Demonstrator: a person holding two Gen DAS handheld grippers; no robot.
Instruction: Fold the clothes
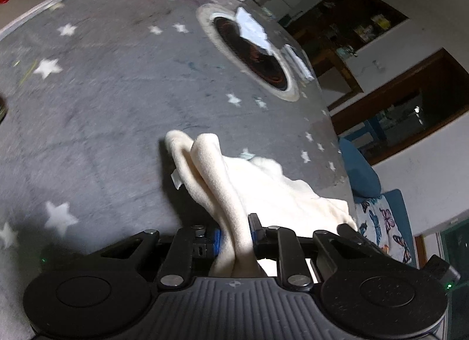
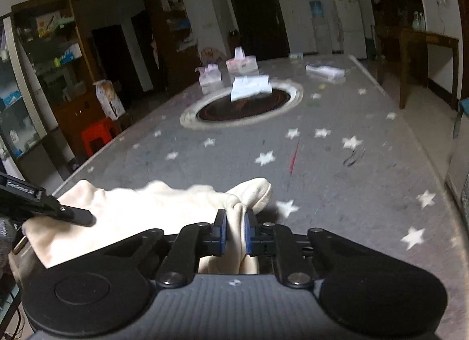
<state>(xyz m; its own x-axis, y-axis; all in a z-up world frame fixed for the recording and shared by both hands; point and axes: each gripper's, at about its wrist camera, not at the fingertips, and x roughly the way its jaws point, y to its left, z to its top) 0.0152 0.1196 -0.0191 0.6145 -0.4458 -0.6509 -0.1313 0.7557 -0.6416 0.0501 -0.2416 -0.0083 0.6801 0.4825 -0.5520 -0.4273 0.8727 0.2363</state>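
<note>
A cream fleece garment (image 1: 263,190) lies bunched on the grey star-patterned table cover (image 1: 88,105). My left gripper (image 1: 236,234) is shut on a folded edge of it, and the cloth rises in a ridge ahead of the pads. In the right wrist view the same cream garment (image 2: 140,208) stretches to the left, and my right gripper (image 2: 236,228) is shut on a bunched corner of it. A finger of the left gripper (image 2: 73,214) pokes in from the left edge, over the cloth.
A round dark hotplate with a pale rim (image 2: 243,105) sits mid-table with white paper (image 2: 249,86) on it. Tissue packs (image 2: 234,67) stand behind it. A red stool (image 2: 96,134), shelving and a wooden table (image 2: 425,55) flank the table; a blue cushioned seat (image 1: 381,217) stands beside it.
</note>
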